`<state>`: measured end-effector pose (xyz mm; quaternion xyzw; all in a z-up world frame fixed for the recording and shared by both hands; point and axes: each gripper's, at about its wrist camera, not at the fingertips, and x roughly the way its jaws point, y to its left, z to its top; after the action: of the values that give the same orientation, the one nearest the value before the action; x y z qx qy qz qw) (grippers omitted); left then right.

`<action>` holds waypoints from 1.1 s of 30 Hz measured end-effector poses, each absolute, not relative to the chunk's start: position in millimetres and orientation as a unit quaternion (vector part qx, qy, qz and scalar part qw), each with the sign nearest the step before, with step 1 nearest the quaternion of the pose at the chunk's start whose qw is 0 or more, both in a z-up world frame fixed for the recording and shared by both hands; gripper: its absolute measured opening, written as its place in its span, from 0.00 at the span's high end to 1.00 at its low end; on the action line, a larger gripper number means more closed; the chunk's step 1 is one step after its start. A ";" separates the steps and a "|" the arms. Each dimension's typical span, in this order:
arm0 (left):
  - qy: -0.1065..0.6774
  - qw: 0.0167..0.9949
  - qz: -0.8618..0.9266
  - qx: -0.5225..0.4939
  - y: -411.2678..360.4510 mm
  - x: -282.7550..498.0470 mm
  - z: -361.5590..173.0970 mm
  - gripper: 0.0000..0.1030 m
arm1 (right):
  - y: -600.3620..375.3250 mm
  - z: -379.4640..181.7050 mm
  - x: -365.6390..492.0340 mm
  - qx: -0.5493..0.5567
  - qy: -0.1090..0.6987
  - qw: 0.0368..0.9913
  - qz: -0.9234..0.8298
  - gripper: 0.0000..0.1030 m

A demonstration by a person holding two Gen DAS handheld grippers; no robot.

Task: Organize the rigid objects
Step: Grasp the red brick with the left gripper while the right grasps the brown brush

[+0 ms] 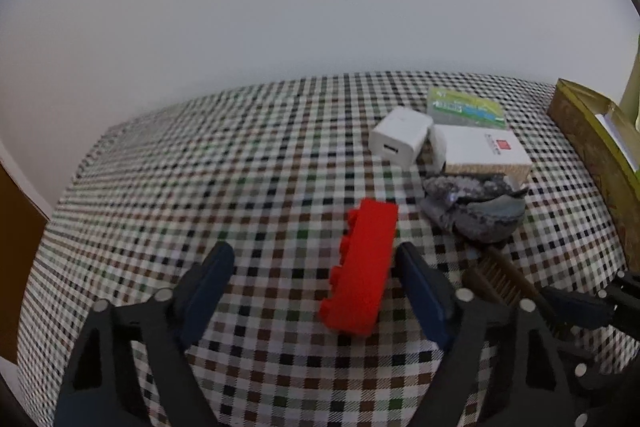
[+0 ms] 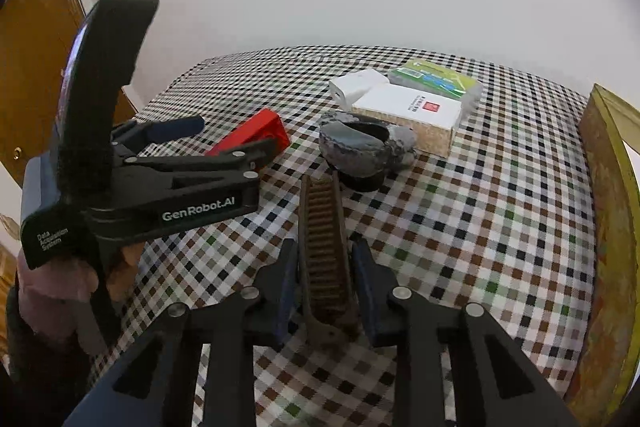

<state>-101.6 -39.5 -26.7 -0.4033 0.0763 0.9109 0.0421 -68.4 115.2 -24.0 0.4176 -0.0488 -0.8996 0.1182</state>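
Note:
A red toy brick (image 1: 364, 267) lies on the checked tablecloth (image 1: 240, 155) between the fingers of my left gripper (image 1: 312, 263). The gripper is open: its right pad is close beside the brick and its left pad stands well clear. The right wrist view shows the same left gripper (image 2: 234, 135) straddling the brick (image 2: 260, 131). My right gripper (image 2: 324, 247) is shut on a brown toothed comb (image 2: 322, 227), which lies lengthwise between its pads and points at a grey stone-like dish (image 2: 360, 147).
A white charger cube (image 1: 400, 137), a white box with a red logo (image 1: 484, 153) and a green packet (image 1: 466, 107) sit clustered behind the grey dish (image 1: 472, 203). An olive-gold box (image 1: 588, 135) lines the table's right edge. A white wall stands behind the table.

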 end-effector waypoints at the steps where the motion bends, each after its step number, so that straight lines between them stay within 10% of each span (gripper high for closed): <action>1: 0.069 0.045 0.909 -0.409 -41.4 -103.2 -27.7 0.29 | 114.4 -24.8 -71.1 0.418 -0.045 0.117 -0.900 0.69; 6: 0.053 0.071 0.899 -0.428 -40.9 -101.7 -34.0 0.46 | 93.2 -25.2 -75.8 0.420 0.007 0.105 -0.901 0.67; 10: 0.042 0.080 0.901 -0.423 -42.6 -98.6 -29.9 0.79 | 82.0 -25.1 -74.6 0.420 0.039 0.096 -0.902 0.73; 33: -0.040 0.023 0.959 -0.281 -70.3 -65.3 12.2 0.79 | 151.4 33.2 -30.1 0.232 -0.086 0.073 -0.966 0.73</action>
<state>-65.3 -70.3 12.2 -0.2813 -0.0401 0.9585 0.0226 -30.1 151.4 33.2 0.2322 -0.0862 -0.9661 0.0732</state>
